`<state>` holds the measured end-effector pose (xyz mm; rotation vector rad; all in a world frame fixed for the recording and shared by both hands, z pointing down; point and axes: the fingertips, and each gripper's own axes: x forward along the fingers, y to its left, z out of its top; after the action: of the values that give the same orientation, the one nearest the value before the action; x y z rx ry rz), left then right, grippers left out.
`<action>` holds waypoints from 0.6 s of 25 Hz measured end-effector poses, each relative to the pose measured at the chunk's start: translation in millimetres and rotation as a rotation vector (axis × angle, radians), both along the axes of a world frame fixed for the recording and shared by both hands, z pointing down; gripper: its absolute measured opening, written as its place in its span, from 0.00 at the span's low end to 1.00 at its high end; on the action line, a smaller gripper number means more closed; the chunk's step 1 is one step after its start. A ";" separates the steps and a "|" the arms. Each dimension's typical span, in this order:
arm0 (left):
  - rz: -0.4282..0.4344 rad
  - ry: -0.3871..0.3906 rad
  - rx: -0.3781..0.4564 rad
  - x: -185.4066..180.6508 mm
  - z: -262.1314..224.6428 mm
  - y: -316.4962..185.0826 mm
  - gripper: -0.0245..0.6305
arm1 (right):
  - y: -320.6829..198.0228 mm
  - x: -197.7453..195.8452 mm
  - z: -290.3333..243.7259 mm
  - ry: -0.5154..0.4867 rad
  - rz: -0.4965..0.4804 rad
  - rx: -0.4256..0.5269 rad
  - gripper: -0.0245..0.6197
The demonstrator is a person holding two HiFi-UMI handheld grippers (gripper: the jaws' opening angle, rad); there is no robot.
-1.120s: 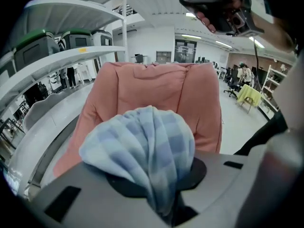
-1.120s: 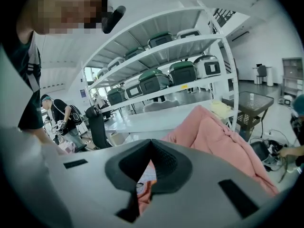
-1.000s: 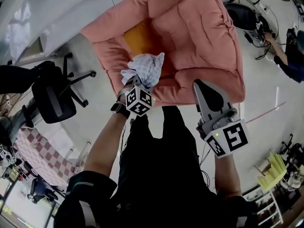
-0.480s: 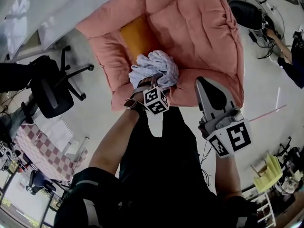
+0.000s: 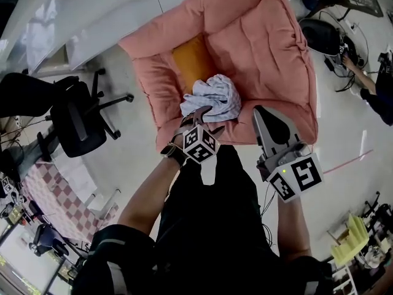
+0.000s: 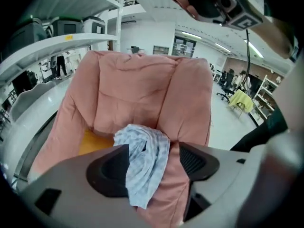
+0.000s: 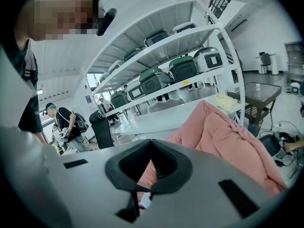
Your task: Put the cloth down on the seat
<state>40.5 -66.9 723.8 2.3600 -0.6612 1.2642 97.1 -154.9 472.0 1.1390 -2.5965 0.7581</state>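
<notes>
Pale blue checked cloth (image 5: 213,97) lies bunched on the pink cushioned seat (image 5: 264,54), straight ahead between the released jaws of the left gripper (image 5: 206,117), which have just been opening. Right gripper (image 5: 263,114), clenched and empty, stands farther off beside it.

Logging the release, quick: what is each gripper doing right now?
Left gripper: open, fingers have just been opening; the cloth lies loose between them on the seat.
Right gripper: shut, empty.
</notes>
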 end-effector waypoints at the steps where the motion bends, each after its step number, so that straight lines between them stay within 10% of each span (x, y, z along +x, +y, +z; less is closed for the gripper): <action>1: -0.018 0.015 0.012 -7.5 -10.0 -3.3 0.55 | 2.6 -6.3 -3.3 -0.003 0.006 0.003 0.05; 8: -0.189 0.168 0.082 -39.0 -87.7 -23.6 0.46 | 22.6 -31.7 -32.0 -0.021 0.049 0.026 0.05; 15: -0.380 0.327 0.160 -80.9 -165.5 -32.2 0.13 | 40.8 -56.8 -63.2 -0.007 0.070 0.087 0.05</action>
<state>-40.4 -99.1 558.3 2.3388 -1.0669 0.6681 40.3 -114.0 408.8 1.2599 -2.6309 0.6698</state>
